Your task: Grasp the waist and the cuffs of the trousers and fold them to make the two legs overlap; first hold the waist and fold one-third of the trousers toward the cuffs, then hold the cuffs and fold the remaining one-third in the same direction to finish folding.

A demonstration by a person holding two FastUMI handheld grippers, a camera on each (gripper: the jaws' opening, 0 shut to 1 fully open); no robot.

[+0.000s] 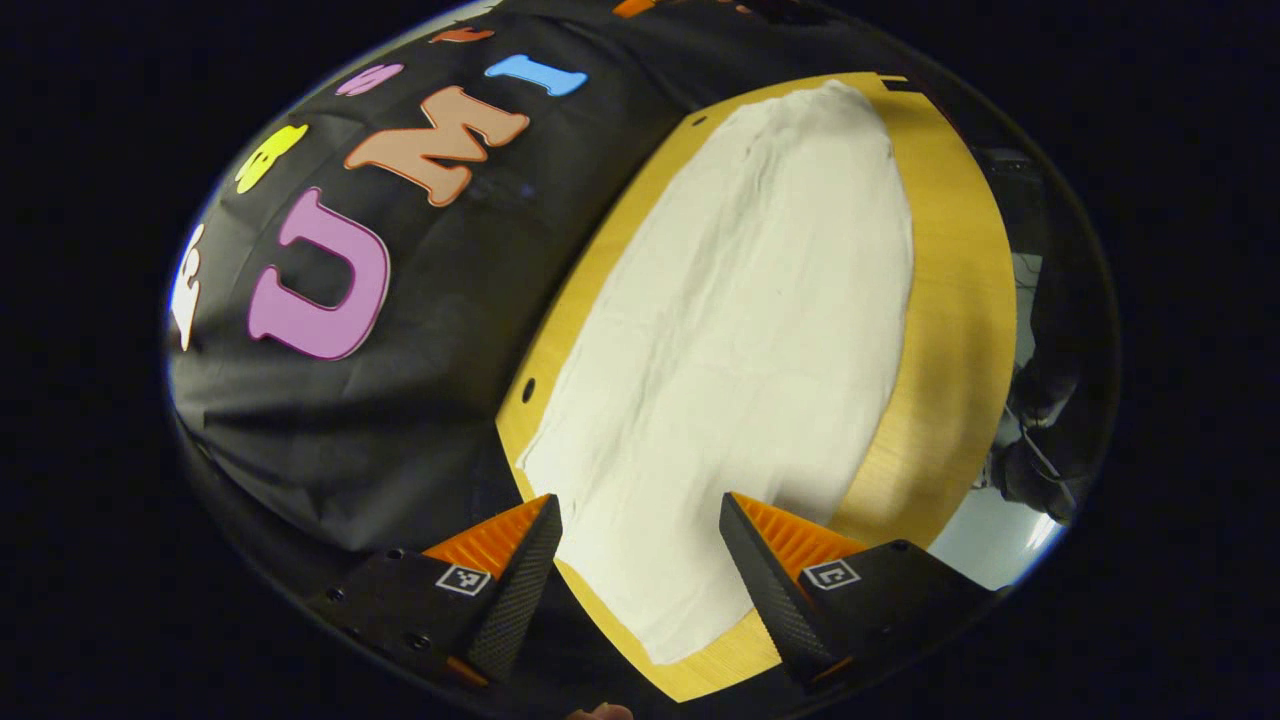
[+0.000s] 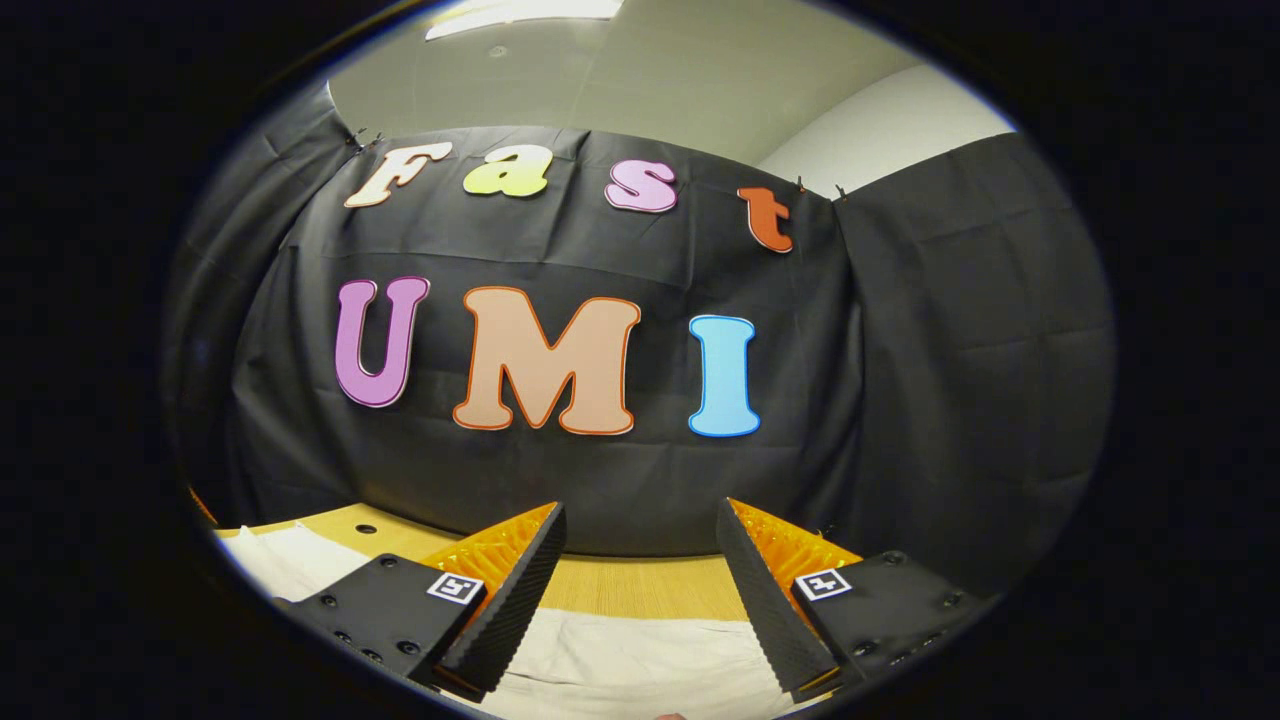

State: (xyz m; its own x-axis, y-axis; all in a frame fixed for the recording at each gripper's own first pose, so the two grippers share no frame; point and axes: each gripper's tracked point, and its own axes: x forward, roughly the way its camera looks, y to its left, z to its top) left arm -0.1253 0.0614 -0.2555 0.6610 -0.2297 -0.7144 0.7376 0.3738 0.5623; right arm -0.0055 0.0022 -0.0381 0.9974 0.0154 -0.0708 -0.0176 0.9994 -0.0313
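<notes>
White trousers [image 1: 740, 340] lie flat and stretched out along the wooden table [image 1: 960, 330] in the left gripper view, reaching from near my fingers to the far end. My left gripper [image 1: 640, 560] hovers open above the near end of the cloth, with nothing between its fingers. In the right gripper view a strip of the same white trousers [image 2: 620, 665] lies low on the wooden table [image 2: 640, 585], just under my right gripper [image 2: 640, 570], which stands open and holds nothing. Which end is waist or cuffs I cannot tell.
The black cloth wall [image 2: 900, 400] rises right behind the table's far edge. Small dark holes [image 1: 528, 385] dot the table's rim. Beyond the table's right side in the left gripper view are dark shapes and a pale floor [image 1: 1000, 540].
</notes>
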